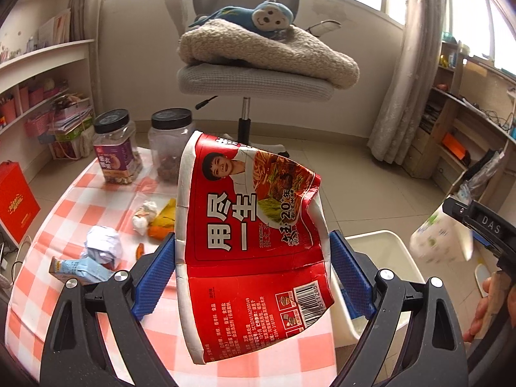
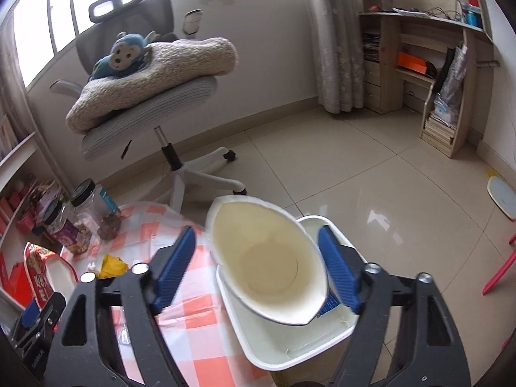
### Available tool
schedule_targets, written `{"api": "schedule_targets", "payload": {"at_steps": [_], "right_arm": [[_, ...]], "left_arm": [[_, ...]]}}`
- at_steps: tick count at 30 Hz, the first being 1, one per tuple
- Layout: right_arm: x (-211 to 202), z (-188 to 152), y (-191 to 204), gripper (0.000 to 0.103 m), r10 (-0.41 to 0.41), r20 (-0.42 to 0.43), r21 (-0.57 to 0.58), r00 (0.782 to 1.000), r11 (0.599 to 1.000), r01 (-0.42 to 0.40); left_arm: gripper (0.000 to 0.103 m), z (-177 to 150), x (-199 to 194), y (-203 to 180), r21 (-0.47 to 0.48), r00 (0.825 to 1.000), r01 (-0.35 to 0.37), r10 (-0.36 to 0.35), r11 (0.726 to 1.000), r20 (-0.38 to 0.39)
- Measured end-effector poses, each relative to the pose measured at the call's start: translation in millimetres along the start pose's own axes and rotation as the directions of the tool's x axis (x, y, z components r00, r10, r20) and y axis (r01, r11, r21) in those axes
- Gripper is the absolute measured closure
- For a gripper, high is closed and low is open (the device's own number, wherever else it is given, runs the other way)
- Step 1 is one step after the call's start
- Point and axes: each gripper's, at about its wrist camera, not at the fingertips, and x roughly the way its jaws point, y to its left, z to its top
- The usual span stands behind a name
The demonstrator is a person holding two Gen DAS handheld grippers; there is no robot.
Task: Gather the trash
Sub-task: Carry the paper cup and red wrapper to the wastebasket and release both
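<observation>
My left gripper [image 1: 256,272] is shut on a squashed red instant-noodle cup [image 1: 245,225], its blue pads pressing both sides above the checked tablecloth [image 1: 64,290]. That cup shows again at the lower left of the right wrist view [image 2: 38,274]. My right gripper [image 2: 258,269] stands open over the white bin [image 2: 290,354]. A white paper cup [image 2: 267,258] hangs between its fingers, mouth toward the camera, with a gap to the left pad. In the left wrist view the same cup [image 1: 441,238] is a blur beside the bin [image 1: 387,242].
On the cloth lie a crumpled paper ball [image 1: 103,245], a small blue carton [image 1: 80,267], a tissue wad [image 1: 145,216] and a yellow wrapper [image 1: 164,219]. Two black-lidded jars [image 1: 116,148] stand at the far edge. An office chair [image 1: 254,74] is behind; a red bag [image 1: 16,206] sits left.
</observation>
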Motion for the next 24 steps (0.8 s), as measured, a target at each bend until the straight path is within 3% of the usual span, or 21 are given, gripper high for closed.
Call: {"api": "schedule_targets", "payload": {"at_steps": [5,15,18,20,22,24], "right_arm": [[-10.0,11.2,-35.6,0.008,-0.057,0.054,0.105,0.997,0.993,0.051],[-32.3,23.3,-87.0,0.007,-0.137,0.144,0.247,0.980,0.964,0.099],[-35.9,23.8,-95.1,0.007,-0.148,0.157,0.271,0.976,0.957,0.101],[-39.4,23.7,-99.3,0.007,-0.152,0.170,0.289,0.974,0.952,0.098],[-41.0,23.9,-100.8,0.007,-0.158,0.175,0.296,0.972,0.950,0.101],[-40.7,23.4,-100.1,0.007,-0.161,0.173,0.290,0.972,0.951,0.106]], "left_arm": [[0.014,4.1,8.7,-45.3,0.051,0.998,0.064,-0.063,0.997,-0.008],[0.014,11.7,24.7,-127.4,0.104,0.979,0.201,-0.197,0.974,-0.051],[0.014,14.7,34.9,-144.3,0.093,0.963,0.261,-0.253,0.961,-0.091],[0.013,14.4,49.5,-153.9,0.078,0.942,0.307,-0.292,0.948,-0.168],[0.013,12.0,59.3,-154.7,0.037,0.927,0.318,-0.302,0.947,-0.223],[0.011,11.0,60.3,-147.6,-0.002,0.921,0.324,-0.316,0.946,-0.227]]}}
